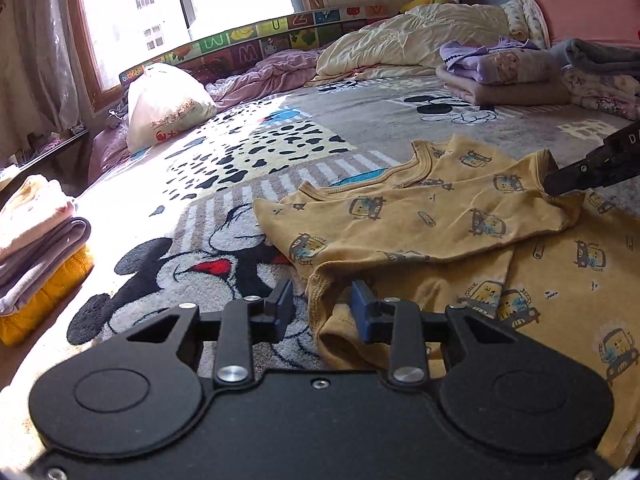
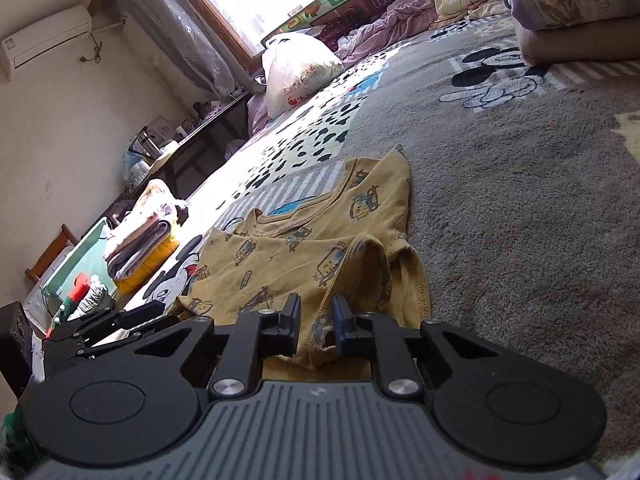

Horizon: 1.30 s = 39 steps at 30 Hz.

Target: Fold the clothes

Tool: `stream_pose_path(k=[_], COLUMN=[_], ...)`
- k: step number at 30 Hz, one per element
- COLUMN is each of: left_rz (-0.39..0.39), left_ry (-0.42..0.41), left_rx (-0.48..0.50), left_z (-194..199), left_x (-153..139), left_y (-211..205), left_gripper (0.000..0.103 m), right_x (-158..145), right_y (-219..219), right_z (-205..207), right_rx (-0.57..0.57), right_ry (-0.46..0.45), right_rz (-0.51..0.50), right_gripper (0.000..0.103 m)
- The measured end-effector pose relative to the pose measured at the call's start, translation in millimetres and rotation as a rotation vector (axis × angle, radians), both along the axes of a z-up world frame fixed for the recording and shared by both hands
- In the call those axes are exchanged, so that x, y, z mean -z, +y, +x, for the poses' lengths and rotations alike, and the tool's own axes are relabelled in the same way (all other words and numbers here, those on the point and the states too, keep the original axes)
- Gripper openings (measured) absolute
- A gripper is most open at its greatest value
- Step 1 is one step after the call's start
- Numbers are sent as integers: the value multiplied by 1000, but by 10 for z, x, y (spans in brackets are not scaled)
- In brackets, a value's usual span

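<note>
Yellow cotton child's shirt (image 1: 432, 216) printed with small cartoon cars lies partly folded on a grey plush Mickey Mouse blanket (image 1: 360, 120) covering a bed, seen first from the left wrist: the left gripper (image 1: 320, 308) has its jaws narrowed around a ribbed cuff or hem at the shirt's near edge, cloth between them, though whether the pads actually press on it cannot be told. At the right edge the right gripper (image 1: 560, 184) pins a raised fold of the same shirt. A white plastic bag with red print (image 1: 168, 104), too blurred to read, sits by the window, and large alphabet letters, among them U, Z, W and M, run along a colourful foam play mat (image 1: 256, 40) propped behind it. A stack of folded clothes (image 1: 40, 248) rests at the left. From the right wrist, the right gripper (image 2: 316, 320) has its jaws clamped on a bunched ridge of the yellow fabric near a stitched sleeve opening, with the left gripper (image 2: 120, 320) low at the left. Thin, soft and light, the shirt will likely drape and crease freely; the seamed hems and cuffs look the surest places to grip.
</note>
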<state>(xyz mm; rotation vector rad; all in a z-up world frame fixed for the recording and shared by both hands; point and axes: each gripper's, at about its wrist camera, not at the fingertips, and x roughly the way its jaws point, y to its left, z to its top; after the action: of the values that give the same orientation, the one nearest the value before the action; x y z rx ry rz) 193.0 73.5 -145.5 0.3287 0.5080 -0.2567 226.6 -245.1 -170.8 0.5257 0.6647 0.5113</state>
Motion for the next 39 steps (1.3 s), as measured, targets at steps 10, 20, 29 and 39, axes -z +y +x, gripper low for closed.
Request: stream_pose_path(k=[10, 20, 29, 39], left_rz=[221, -394, -395, -557], left_ry=[-15, 56, 237, 186], left_rx=[57, -121, -116, -192], left_z=[-80, 167, 394, 499], left_x=[21, -398, -140, -180], left_y=[-100, 738, 559, 810], left_gripper=[6, 18, 21, 23], right_x=[-126, -53, -161, -159], right_y=[-83, -88, 115, -93], right_z=[64, 76, 37, 81], right_rx=[37, 39, 17, 74], right_ry=[-3, 36, -31, -28], right_rz=[33, 25, -133, -58], right_gripper=[7, 37, 2, 8])
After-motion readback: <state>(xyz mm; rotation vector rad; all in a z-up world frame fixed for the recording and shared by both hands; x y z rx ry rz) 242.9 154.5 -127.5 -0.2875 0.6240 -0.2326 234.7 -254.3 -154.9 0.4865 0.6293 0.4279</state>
